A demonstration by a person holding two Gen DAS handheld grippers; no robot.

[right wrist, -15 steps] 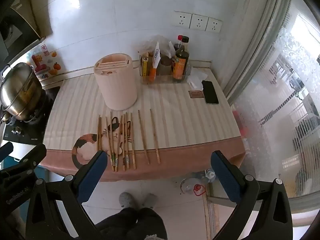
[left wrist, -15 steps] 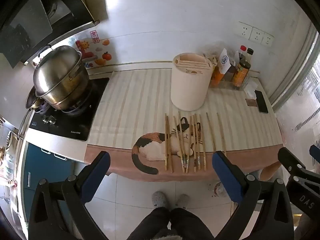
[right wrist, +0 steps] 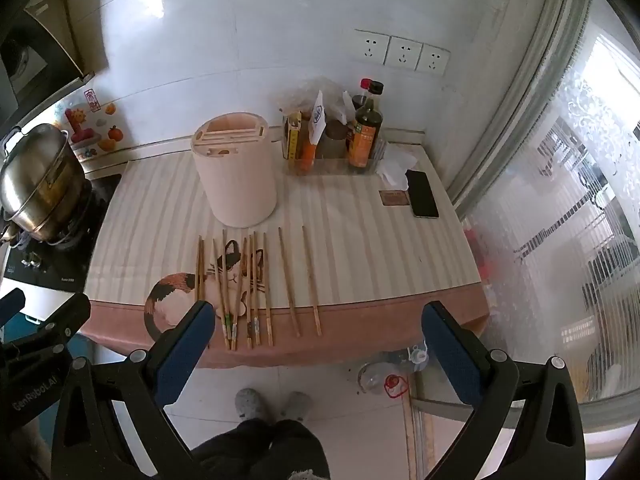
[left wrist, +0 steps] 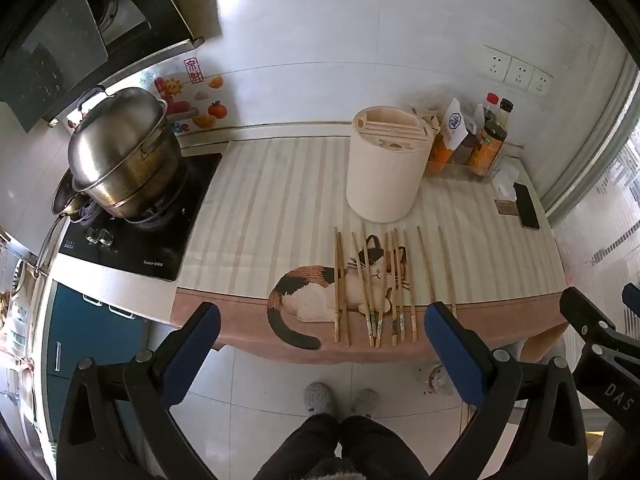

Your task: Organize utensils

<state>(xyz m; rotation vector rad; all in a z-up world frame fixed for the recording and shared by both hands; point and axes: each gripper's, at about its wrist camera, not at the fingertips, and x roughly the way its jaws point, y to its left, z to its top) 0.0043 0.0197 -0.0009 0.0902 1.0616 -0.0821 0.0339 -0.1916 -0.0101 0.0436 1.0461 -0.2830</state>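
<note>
Approach phase: both blue-padded tools, left (left wrist: 320, 352) and right (right wrist: 316, 344), are hovering wide and empty before the desk (right wrist: 360, 240), needing to narrow over one thin wooden chopstick pair (right wrist: 300, 280) for the cream cylindrical slotted holder (right wrist: 236, 176).

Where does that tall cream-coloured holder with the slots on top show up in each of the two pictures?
Left wrist view: the cream holder stands right of centre, just behind the row of chopsticks.
Right wrist view: the cream holder stands left of centre, again behind the chopsticks.
Shared landmark: the cat picture on the mat, under the chopsticks in both.
</note>
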